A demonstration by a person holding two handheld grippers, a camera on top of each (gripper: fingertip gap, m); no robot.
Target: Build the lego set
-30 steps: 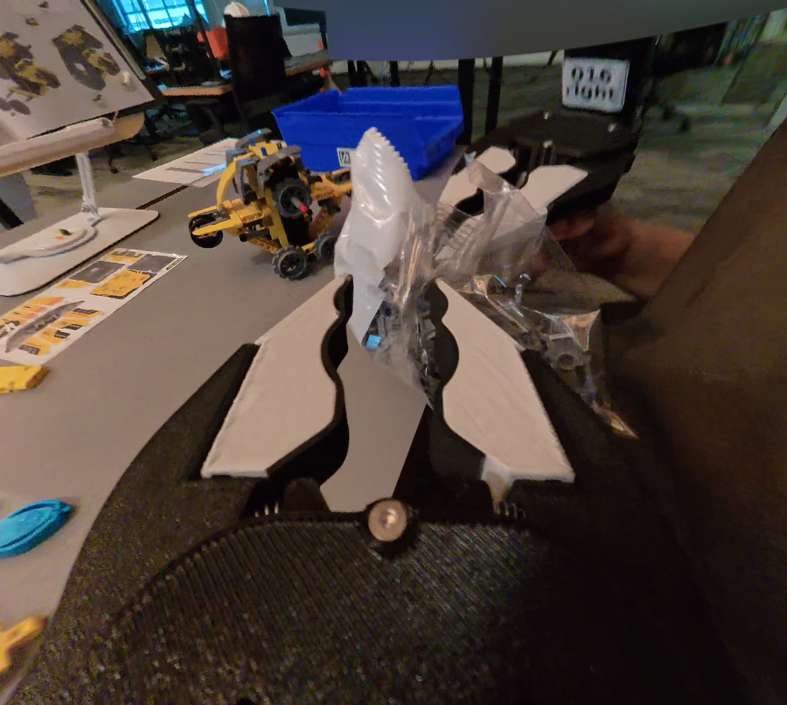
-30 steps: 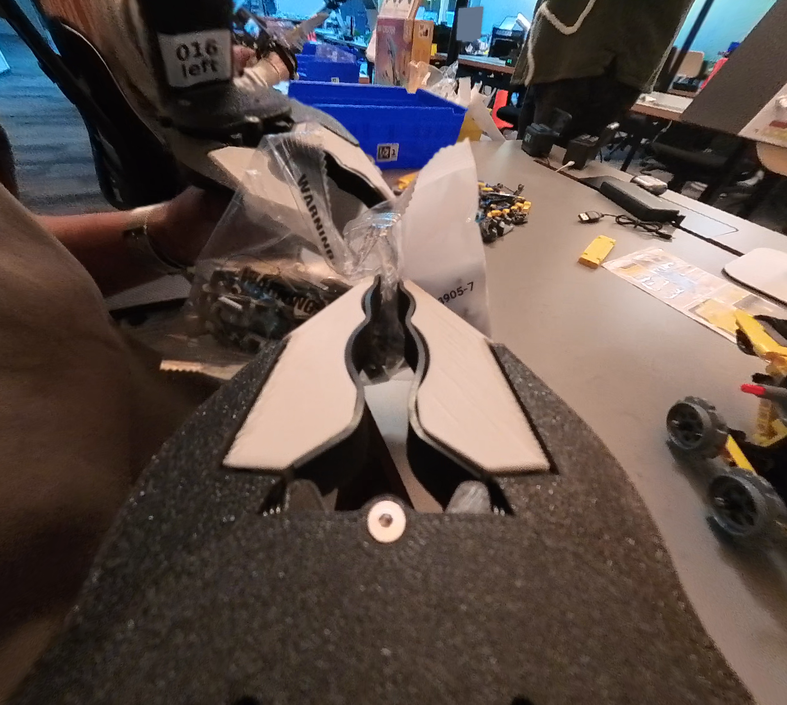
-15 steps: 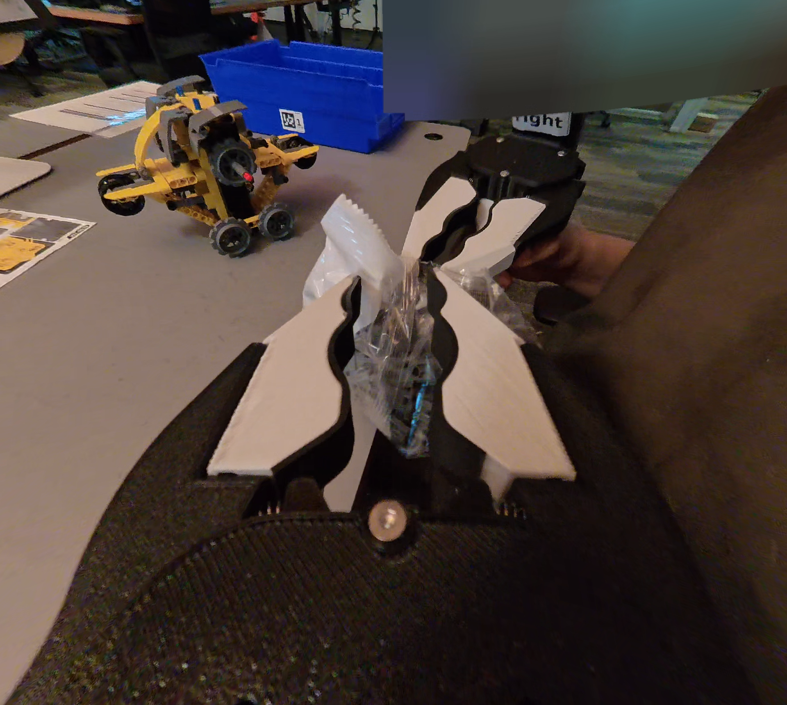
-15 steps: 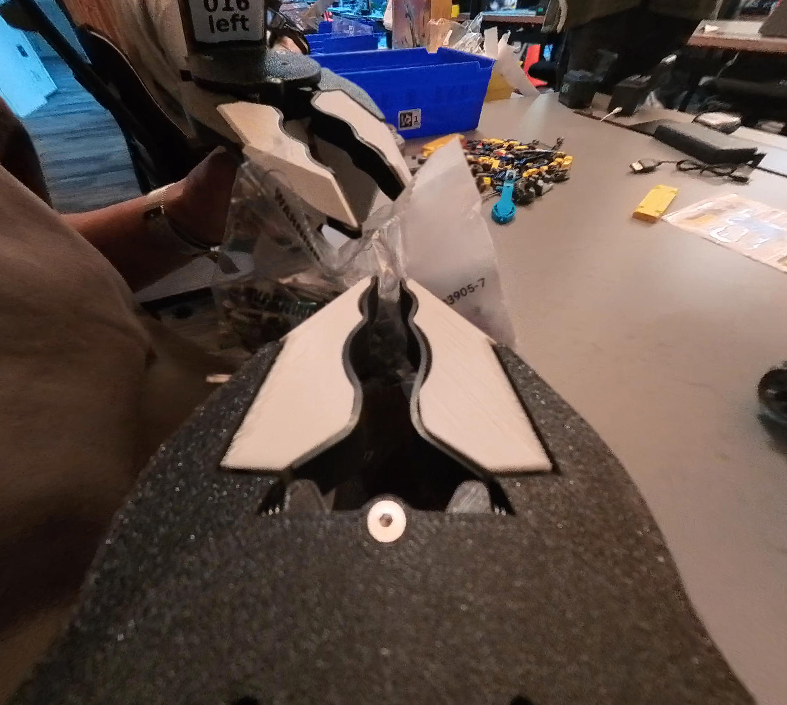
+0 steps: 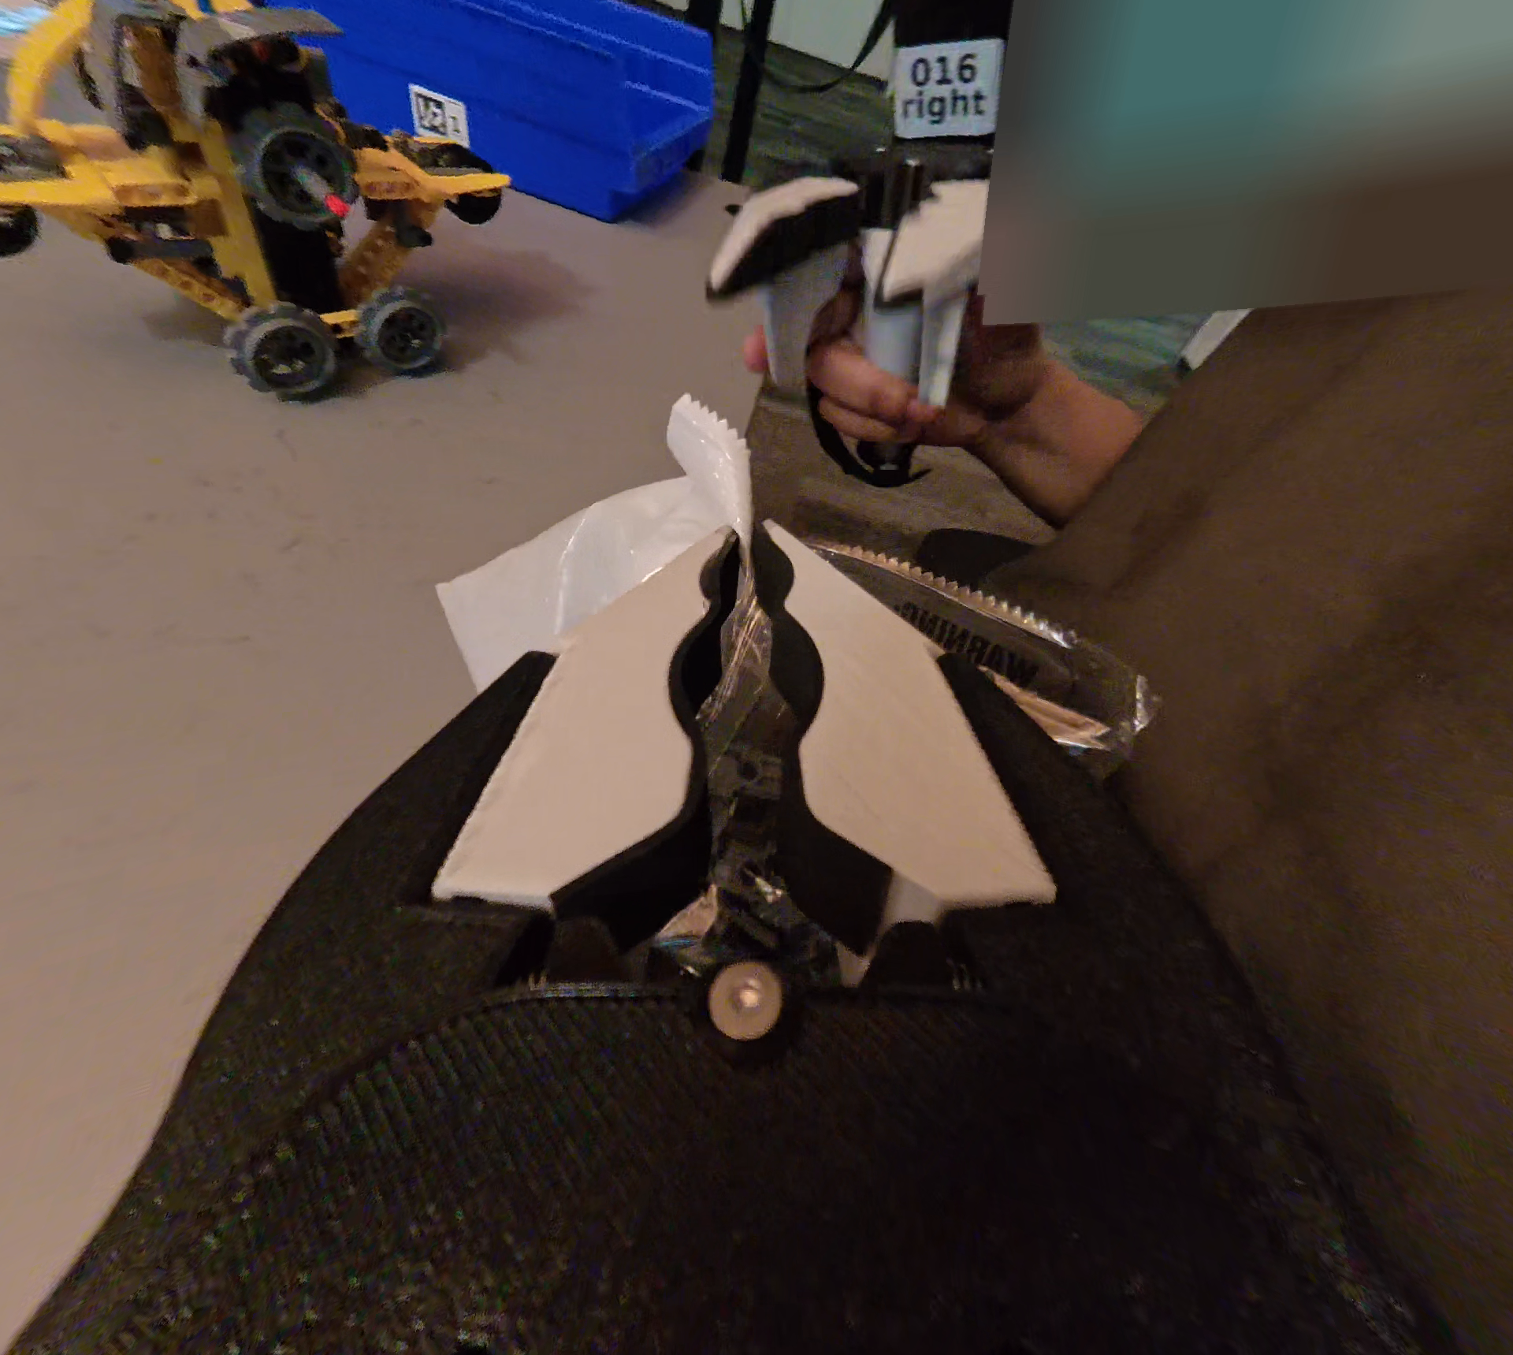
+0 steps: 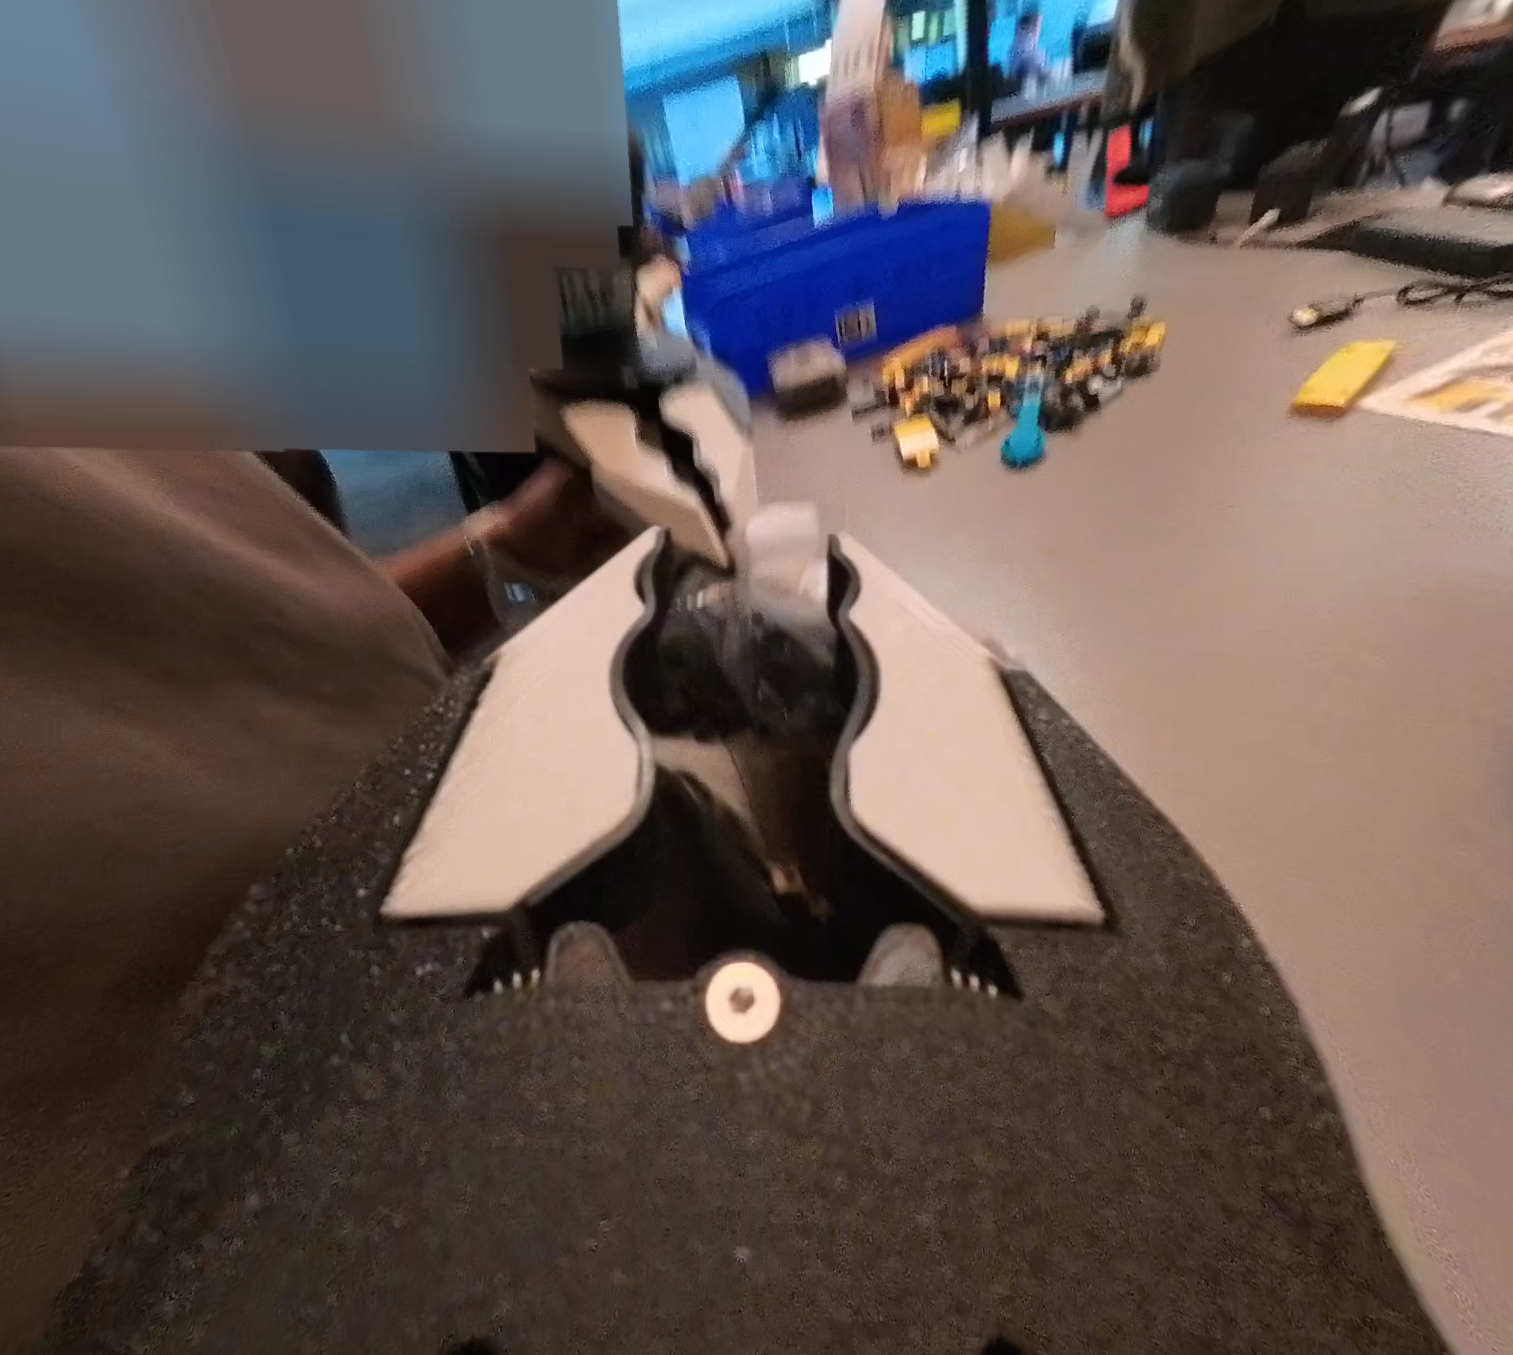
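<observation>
Left gripper: you are squeezing your left gripper [image 5: 745, 533] shut on the plastic bag [image 5: 589, 570], right at its bunched neck.
Bag: you are holding one bag at the near edge of the table [image 5: 205, 660], close to your body. Its toothed top is sticking up past the fingertips, and small dark pieces are showing inside.
Right gripper: you are holding your right gripper [image 6: 745, 554] with its jaws spread wide, gripping nothing, a little way off from the bag.
Grippers: two.
Toy: one yellow toy vehicle [image 5: 229, 185] is standing farther out on the table.
Loose pieces: one pile [image 6: 1023, 366] is lying far off, blurred and too many to count.
Bin: one blue bin [image 5: 491, 63] is sitting behind the toy.
</observation>
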